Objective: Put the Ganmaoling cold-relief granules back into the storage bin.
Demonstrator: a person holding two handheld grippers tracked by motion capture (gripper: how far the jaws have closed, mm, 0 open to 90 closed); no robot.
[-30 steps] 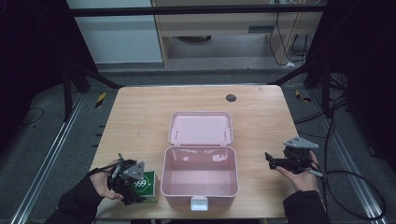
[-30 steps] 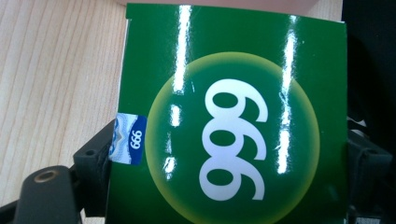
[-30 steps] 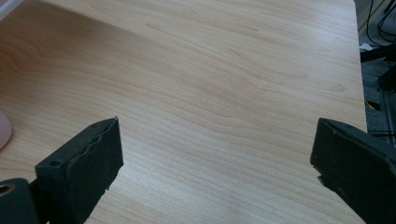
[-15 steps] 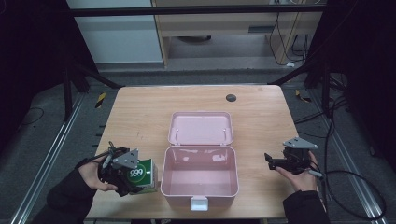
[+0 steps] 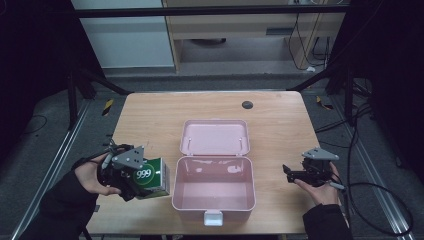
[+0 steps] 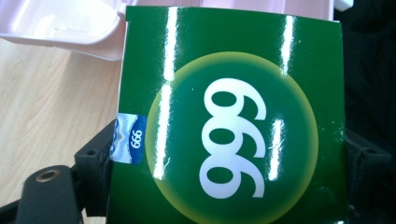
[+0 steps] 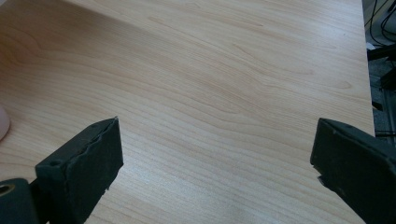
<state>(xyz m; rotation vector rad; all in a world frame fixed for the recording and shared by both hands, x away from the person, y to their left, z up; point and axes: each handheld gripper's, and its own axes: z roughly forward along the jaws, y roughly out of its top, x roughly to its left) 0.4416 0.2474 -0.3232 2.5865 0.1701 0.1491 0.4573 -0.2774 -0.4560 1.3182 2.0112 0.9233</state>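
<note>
my left claw (image 5: 134, 181) is clamped on a green box (image 5: 151, 177), one black jaw on either side of it. in the left claw view the box (image 6: 229, 121) crowds right up against the camera: a glossy green face with a yellow-green disc, a white "999" printed in it, and a small blue sticker at the box's left edge carrying the same number. from the high view, the box hangs just off the left wall of the pink case (image 5: 214, 200), near it but not touching that i can see, and it looks tilted rather than flat on the bench (image 5: 150, 115). whether its bottom edge rests on the wood i cannot tell. my left hand (image 5: 92, 175) wraps the handle behind the claw, with the grey three-cornered plate on top.

the pink case sits open in the middle of the bench, its lid (image 5: 215, 137) folded back flat on the far side of the tray, a white latch at the near wall. the tray looks bare inside.

my right claw (image 5: 289, 171) is on the other side of the case, well apart from its right wall, and its jaws stand wide apart with nothing between them. in the right gripper view the claw (image 7: 217, 163) looks across plain light wood, and a sliver of the pink case (image 7: 3, 122) shows at the left edge. my right hand (image 5: 320, 185) holds it low over the bench.

beyond the case's lid, near the far edge of the bench, is a small dark round spot (image 5: 247, 104).
</note>
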